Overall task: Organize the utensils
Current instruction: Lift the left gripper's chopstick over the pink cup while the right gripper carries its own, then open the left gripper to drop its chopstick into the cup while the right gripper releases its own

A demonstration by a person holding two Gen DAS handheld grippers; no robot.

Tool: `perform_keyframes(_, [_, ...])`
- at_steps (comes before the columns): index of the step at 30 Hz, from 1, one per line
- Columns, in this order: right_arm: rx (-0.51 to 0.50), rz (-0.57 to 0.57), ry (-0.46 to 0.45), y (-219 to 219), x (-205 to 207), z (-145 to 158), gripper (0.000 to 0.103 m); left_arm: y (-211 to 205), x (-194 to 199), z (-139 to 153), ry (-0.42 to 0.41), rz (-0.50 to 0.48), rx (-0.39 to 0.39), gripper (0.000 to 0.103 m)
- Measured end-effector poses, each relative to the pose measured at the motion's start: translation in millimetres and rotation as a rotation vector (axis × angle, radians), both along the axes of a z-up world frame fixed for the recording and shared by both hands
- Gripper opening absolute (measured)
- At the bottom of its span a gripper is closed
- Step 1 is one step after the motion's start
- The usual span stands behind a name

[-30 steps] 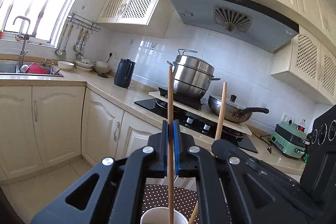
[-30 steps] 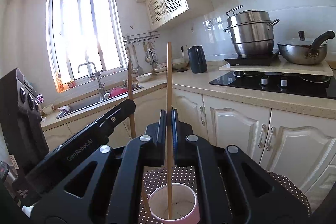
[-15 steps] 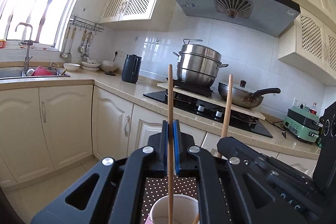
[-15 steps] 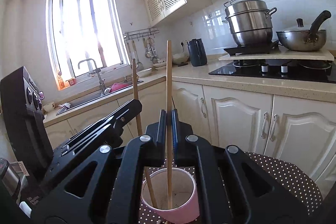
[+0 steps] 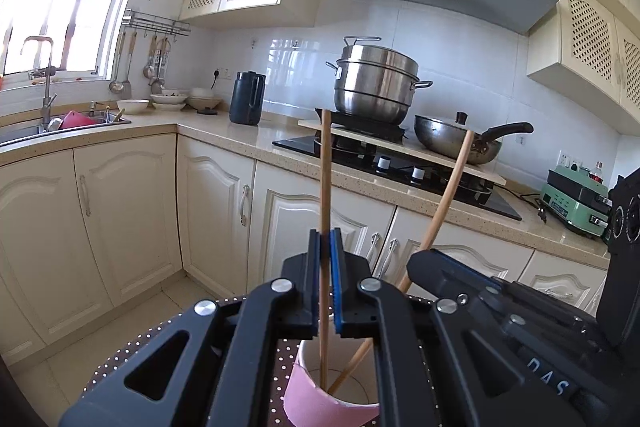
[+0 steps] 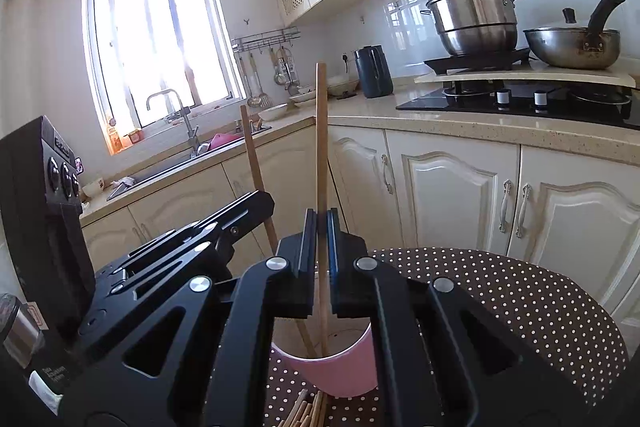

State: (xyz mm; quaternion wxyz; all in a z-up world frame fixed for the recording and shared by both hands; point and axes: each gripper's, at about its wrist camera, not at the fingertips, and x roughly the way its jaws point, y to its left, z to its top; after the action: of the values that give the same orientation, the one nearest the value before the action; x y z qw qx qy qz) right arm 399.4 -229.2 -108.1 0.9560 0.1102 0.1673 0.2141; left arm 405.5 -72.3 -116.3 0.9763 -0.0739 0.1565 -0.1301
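Note:
A pink cup (image 5: pixel 320 401) stands on a brown polka-dot table (image 6: pixel 520 291); it also shows in the right wrist view (image 6: pixel 344 375). My left gripper (image 5: pixel 325 267) holds a wooden chopstick (image 5: pixel 325 187) upright, its lower end inside the cup; the jaws look slightly parted around it. My right gripper (image 6: pixel 319 239) holds a second chopstick (image 6: pixel 321 147), its tip also in the cup. In the left wrist view the right gripper's chopstick (image 5: pixel 448 195) leans to the right. In the right wrist view the left gripper's chopstick (image 6: pixel 252 155) leans to the left.
Several loose wooden chopsticks (image 6: pixel 308 413) lie on the table in front of the cup. Behind stand cream cabinets (image 5: pixel 120 211), a counter with a stove (image 5: pixel 400 163), a steel steamer pot (image 5: pixel 376 87), a wok (image 5: pixel 456 139), a dark kettle (image 5: pixel 247 103) and a sink (image 5: pixel 60 123).
Both grippers lowered their chopsticks deeper into the pink cup. The cameras tilted down, so the cup and table show more.

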Motion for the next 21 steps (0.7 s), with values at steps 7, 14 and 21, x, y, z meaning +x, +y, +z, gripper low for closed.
perform_keyframes(7, [0.024, 0.010, 0.050, -3, 1, -8, 0.006, 1, -8, 4, -0.003, -0.004, 0.022, 0.031])
perform_keyframes(14, [0.041, 0.006, 0.077, -5, 0, -6, 0.008, 9, -16, 12, 0.004, 0.006, 0.011, 0.046])
perform_keyframes(21, [0.044, -0.016, 0.055, -8, -13, 5, 0.043, 23, -29, 23, -0.002, 0.034, -0.006, 0.059])
